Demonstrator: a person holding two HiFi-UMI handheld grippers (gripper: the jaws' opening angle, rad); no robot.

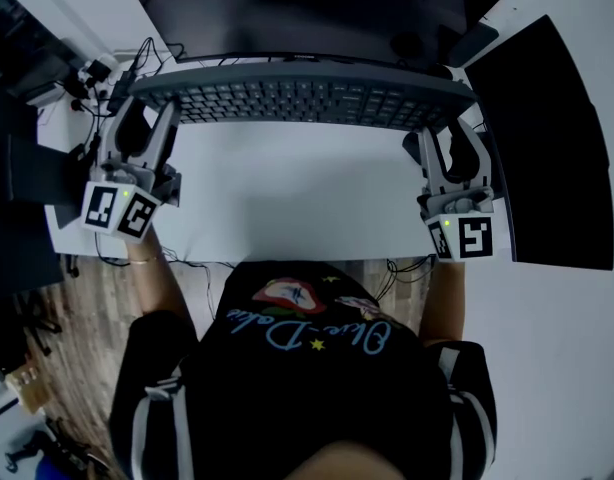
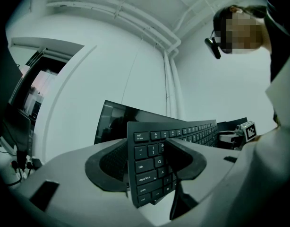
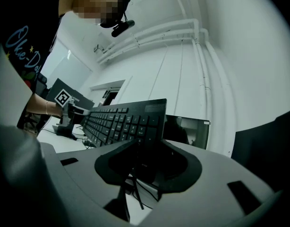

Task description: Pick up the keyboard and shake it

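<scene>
Both-ended grip on the keyboard (image 1: 302, 98). The keyboard is spanned between the two claws, and appears to be held clear of the white desk (image 1: 287, 198) that lies beneath them. The left claw (image 1: 147, 118) is closed on the left end: in the left gripper view the slab (image 2: 145, 167) is clamped between the jaws at the column of tab and caps-lock keys. One pad is pressed on the key face and the other on the underside. The right claw (image 1: 449, 138) is closed likewise on the opposite end, where the right-hand corner (image 3: 145, 122) is seated between its jaws. A monitor (image 1: 287, 13) stands just beyond the tips of both claws.

The keyboard is judged to be a thin, stiff and fairly light plastic slab. Little sag is expected across its length, so the end grips are considered suitable. The smooth underside and the yielding keycaps are judged to be the weak points. Under a shake the slab may slide out from between the pads, and keys under a pad may be depressed or loosened. Thin cables (image 3: 131, 193) hang below the right claw. Whether they belong to the keyboard cannot be told.
</scene>
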